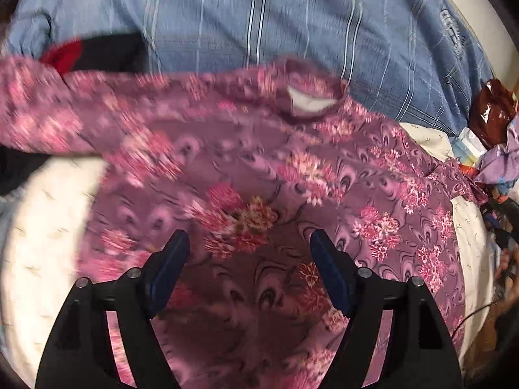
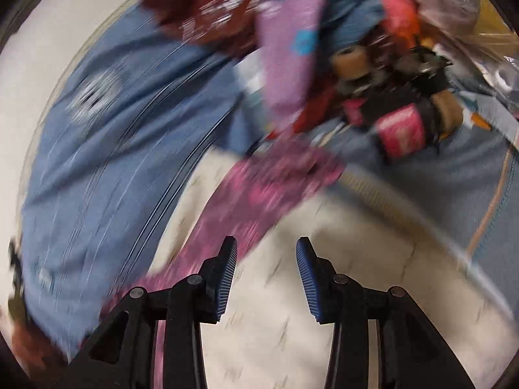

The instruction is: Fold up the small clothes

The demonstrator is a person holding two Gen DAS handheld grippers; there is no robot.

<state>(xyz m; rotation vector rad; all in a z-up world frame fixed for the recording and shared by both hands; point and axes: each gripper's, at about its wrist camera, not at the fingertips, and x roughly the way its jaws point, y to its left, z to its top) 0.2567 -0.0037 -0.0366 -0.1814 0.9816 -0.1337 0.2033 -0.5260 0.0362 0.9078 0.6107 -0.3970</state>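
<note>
A small purple shirt (image 1: 259,175) with pink flowers lies spread on a white bed sheet (image 1: 42,227), collar and white tag (image 1: 305,100) toward the far side. My left gripper (image 1: 249,243) is open and empty, hovering over the shirt's lower middle. In the blurred right wrist view, one sleeve of the shirt (image 2: 259,188) stretches across the sheet (image 2: 285,324). My right gripper (image 2: 266,249) is open and empty, just right of that sleeve, over bare sheet.
A blue striped cloth (image 1: 259,16) lies beyond the shirt, also in the right wrist view (image 2: 107,136). A red and dark garment (image 1: 81,55) sits far left. A pile of clothes and bags (image 2: 373,74) crowds the right side, with a brown bag (image 1: 493,110).
</note>
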